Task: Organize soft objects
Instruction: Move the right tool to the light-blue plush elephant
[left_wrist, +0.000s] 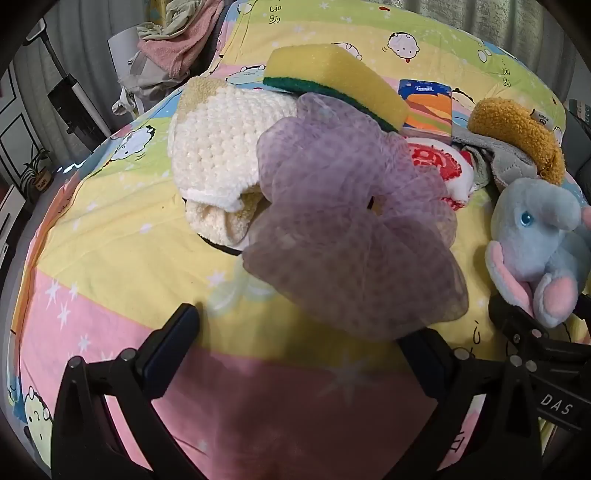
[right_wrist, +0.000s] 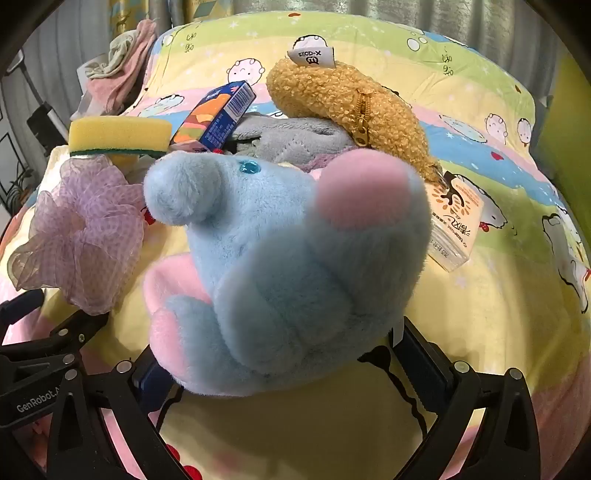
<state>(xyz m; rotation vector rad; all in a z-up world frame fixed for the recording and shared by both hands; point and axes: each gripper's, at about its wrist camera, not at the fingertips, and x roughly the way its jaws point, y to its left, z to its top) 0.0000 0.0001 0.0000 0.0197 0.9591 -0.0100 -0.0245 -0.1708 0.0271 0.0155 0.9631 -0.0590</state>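
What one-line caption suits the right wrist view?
Right gripper straddles a blue plush elephant on the cartoon bedsheet.
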